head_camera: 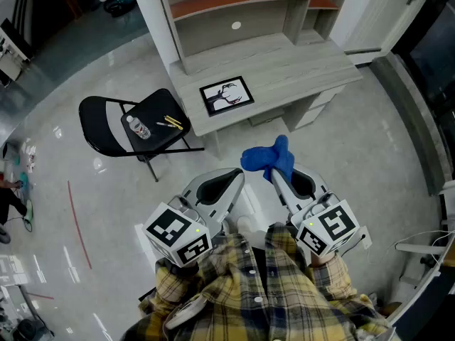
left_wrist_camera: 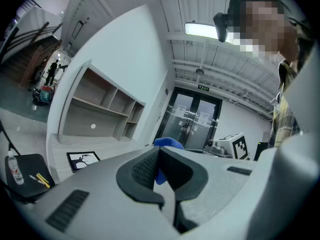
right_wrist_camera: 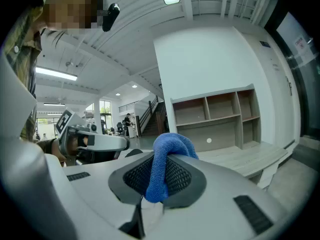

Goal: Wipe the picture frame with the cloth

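Currently: right gripper (head_camera: pixel 276 176) was clamped on the blue cloth (head_camera: pixel 269 158); left gripper (head_camera: pixel 234 177) was closed, empty. Picture frame (head_camera: pixel 227 95) lay flat on the desk (head_camera: pixel 306 66), well ahead. Advised: reach forward, press the bunched cloth flat on the glass.

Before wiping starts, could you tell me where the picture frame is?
In the head view, the picture frame lies flat on the desk, near its left front corner, right of the chair.

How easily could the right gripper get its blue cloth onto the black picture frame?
Probably yes, after stepping closer: the right gripper, shut on the blue cloth, faces open floor, and the black picture frame lies uncovered on the pale wooden desk.
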`<action>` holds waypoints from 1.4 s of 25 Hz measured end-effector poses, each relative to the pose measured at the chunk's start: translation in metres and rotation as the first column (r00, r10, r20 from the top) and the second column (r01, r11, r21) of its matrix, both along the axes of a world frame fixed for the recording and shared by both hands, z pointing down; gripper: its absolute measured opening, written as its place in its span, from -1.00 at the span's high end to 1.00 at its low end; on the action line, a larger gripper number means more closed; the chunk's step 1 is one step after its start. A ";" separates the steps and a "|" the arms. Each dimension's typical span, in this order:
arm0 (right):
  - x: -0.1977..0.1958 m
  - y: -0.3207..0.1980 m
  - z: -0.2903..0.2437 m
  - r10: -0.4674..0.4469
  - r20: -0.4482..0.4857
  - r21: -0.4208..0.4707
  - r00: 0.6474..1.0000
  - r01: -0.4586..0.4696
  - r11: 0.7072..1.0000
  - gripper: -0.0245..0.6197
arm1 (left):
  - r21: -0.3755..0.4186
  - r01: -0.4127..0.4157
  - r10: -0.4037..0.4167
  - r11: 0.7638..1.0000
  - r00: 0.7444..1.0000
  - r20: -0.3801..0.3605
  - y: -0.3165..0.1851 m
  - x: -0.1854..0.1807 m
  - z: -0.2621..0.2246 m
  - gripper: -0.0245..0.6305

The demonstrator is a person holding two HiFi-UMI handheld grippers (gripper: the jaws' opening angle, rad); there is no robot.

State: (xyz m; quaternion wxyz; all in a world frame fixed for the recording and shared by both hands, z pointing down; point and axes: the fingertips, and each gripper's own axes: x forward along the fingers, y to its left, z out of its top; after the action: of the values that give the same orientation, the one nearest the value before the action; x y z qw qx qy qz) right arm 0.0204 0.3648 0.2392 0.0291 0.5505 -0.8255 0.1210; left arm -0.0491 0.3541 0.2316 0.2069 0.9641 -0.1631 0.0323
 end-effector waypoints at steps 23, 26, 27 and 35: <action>0.048 0.039 0.009 0.039 0.081 0.008 0.996 -0.039 0.999 0.76 | 0.020 0.059 -0.060 0.998 0.998 0.018 0.012 0.025 0.005 0.91; 0.050 0.034 0.013 0.035 0.089 -0.003 0.995 -0.035 0.999 0.76 | 0.012 0.079 -0.080 0.997 0.996 0.029 0.002 0.022 0.007 0.91; 0.051 0.030 0.014 0.033 0.091 -0.008 0.995 -0.033 0.999 0.76 | 0.005 0.086 -0.086 0.996 0.996 0.033 -0.003 0.021 0.010 0.91; 0.060 -0.030 0.027 0.064 0.085 -0.041 0.994 -0.061 0.997 0.76 | -0.029 0.072 -0.071 0.997 0.997 0.028 -0.070 0.029 0.027 0.91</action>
State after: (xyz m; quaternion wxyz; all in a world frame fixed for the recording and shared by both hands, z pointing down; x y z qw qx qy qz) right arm 0.0801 0.3351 0.2665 0.0001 0.5696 -0.8059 0.1615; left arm -0.0197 0.2841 0.2586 0.2202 0.9539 -0.1997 0.0403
